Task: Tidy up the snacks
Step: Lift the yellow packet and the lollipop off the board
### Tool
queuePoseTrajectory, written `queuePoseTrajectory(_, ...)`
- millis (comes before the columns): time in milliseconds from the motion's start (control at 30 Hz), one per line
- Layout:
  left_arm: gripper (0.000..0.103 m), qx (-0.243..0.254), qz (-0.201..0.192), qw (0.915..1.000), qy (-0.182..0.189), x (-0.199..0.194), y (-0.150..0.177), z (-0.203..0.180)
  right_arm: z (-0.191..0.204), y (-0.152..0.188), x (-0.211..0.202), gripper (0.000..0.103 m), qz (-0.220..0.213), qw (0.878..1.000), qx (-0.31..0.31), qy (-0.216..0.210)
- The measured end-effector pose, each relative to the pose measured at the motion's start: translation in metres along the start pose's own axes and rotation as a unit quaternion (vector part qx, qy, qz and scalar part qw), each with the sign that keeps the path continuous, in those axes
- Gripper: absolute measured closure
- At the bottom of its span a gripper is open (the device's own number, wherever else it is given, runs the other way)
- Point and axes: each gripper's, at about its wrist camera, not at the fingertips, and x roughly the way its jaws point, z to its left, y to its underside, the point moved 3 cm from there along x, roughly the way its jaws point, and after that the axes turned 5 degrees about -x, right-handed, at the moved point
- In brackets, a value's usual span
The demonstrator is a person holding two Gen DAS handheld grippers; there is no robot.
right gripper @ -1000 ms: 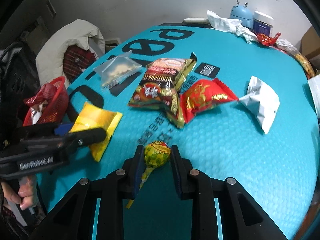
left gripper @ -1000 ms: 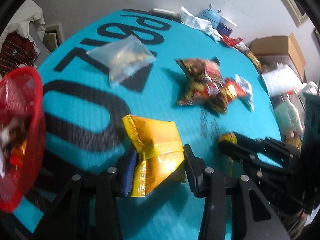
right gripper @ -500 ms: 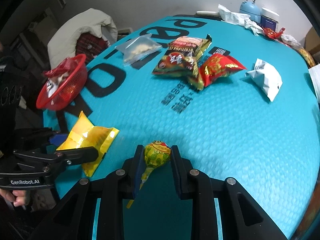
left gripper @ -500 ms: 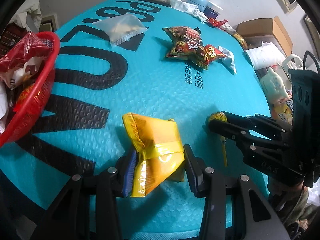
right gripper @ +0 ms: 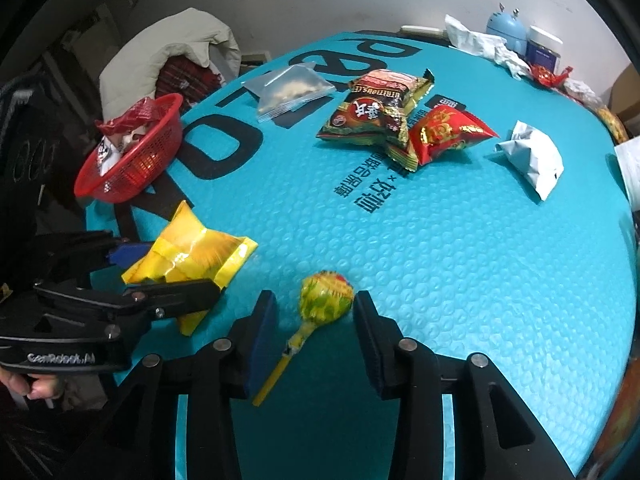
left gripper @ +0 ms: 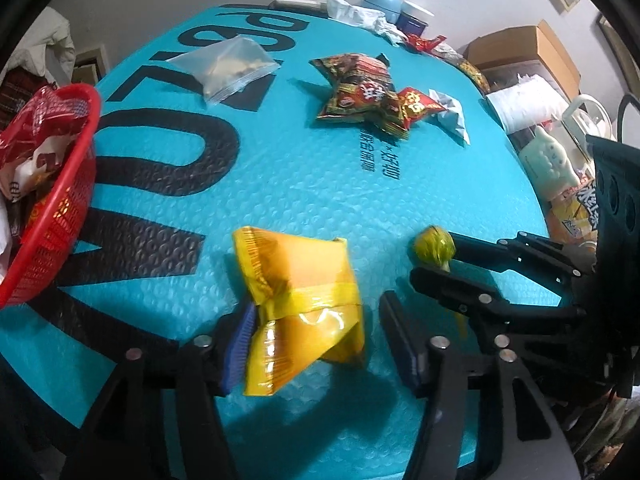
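Observation:
A yellow snack packet (left gripper: 304,304) lies between the fingers of my left gripper (left gripper: 316,332), which stands open around it; the right pad is clear of the packet. The packet also shows in the right wrist view (right gripper: 192,256). A yellow-green lollipop (right gripper: 326,294) lies on the teal mat (right gripper: 460,248) between the open fingers of my right gripper (right gripper: 316,320), touching neither pad. The lollipop also shows in the left wrist view (left gripper: 434,247). A red basket (left gripper: 52,216) holding several snacks stands at the mat's left edge and shows in the right wrist view (right gripper: 132,156).
On the far mat lie a clear bag (right gripper: 292,88), a dark chip bag (right gripper: 380,108), a red packet (right gripper: 448,132) and a white packet (right gripper: 532,156). Clutter, a blue device (right gripper: 506,30) and a jar line the back edge. Boxes stand at right (left gripper: 520,56).
Both grippers have opened: the left let go of the yellow packet, the right let go of the lollipop. Both items now rest on the mat near its front edge.

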Motion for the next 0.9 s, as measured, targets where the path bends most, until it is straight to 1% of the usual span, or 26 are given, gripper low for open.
queuePoseTrajectory(100,0.042,0.013,-0.01,0.9998,-0.015,0.001,0.001,-0.003,0.001,0.001,0.0,0.063,-0.004,1.0,-0.003,0.003)
queuePoseTrajectory(133,0.042,0.015,-0.015,0.9996,-0.019,0.001,0.001,-0.003,0.001,0.001,-0.001,0.064,-0.006,1.0,-0.004,0.005)
queuePoseTrajectory(167,0.045,0.016,-0.018,0.9994,-0.023,0.001,0.001,-0.003,0.001,0.001,-0.001,0.067,-0.008,1.0,-0.004,0.011)
queuePoseTrajectory(200,0.051,0.018,-0.022,0.9991,-0.032,0.001,0.001,-0.003,-0.001,0.002,-0.001,0.077,-0.009,1.0,-0.005,0.021)
queuePoseTrajectory(233,0.057,0.02,-0.03,0.9983,-0.046,0.001,0.001,-0.003,-0.002,0.002,-0.001,0.078,-0.01,1.0,-0.005,0.021)
queuePoseTrajectory(333,0.063,0.012,-0.032,0.9986,-0.041,-0.001,-0.001,0.0,-0.006,0.003,-0.002,0.078,-0.016,1.0,0.006,0.01)
queuePoseTrajectory(667,0.063,-0.006,-0.035,0.9993,-0.016,-0.009,0.003,0.001,-0.003,0.005,-0.01,0.078,-0.022,1.0,0.013,-0.013)
queuePoseTrajectory(900,0.063,-0.015,-0.057,0.9982,-0.008,-0.029,0.004,0.001,0.007,0.003,-0.022,0.078,-0.034,0.999,0.004,-0.027)
